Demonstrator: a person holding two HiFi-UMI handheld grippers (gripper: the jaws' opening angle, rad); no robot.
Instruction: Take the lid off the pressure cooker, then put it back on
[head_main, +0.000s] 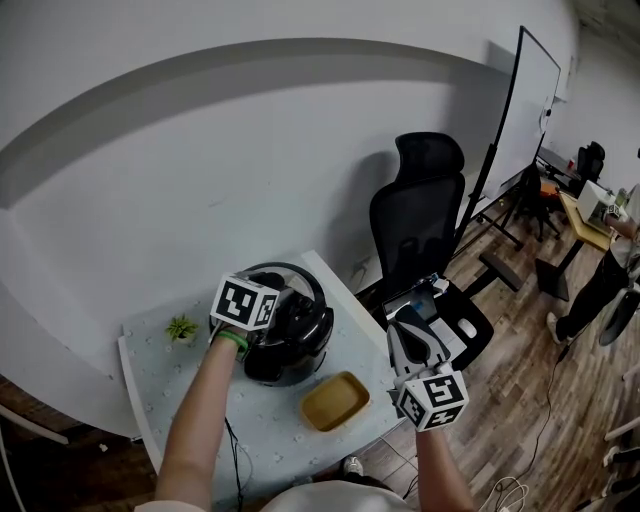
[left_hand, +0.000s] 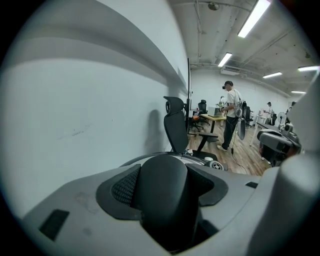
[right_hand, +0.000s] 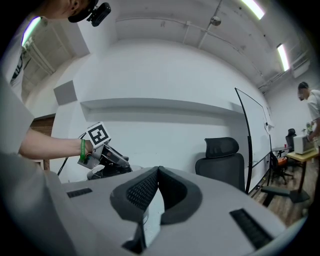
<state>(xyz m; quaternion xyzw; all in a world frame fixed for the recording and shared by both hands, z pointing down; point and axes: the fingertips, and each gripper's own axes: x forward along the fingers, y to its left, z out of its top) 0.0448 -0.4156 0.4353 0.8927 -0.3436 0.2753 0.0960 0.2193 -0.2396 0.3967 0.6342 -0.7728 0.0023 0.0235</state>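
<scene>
— Where's the lid (head_main: 302, 284)?
— At the top of the pressure cooker (head_main: 296, 356) on the bench (head_main: 160, 392). The left tongs (head_main: 278, 313) grasp its black handle (left_hand: 165, 200), a pad on each side.
— And the right tongs (right_hand: 158, 175)?
— Clenched on nothing, pads meeting, off the bench's right edge.

The pressure cooker (head_main: 290, 335) looked glossy black, its lid handle (left_hand: 167, 200) smooth dark plastic. The left gripper (left_hand: 167, 171) and right gripper (right_hand: 159, 172) had matt grey plastic shells and finely textured dark pads (right_hand: 142, 192). The tray (head_main: 335, 400) looked like pale wood, the floor (head_main: 520, 335) polished wooden planks
</scene>
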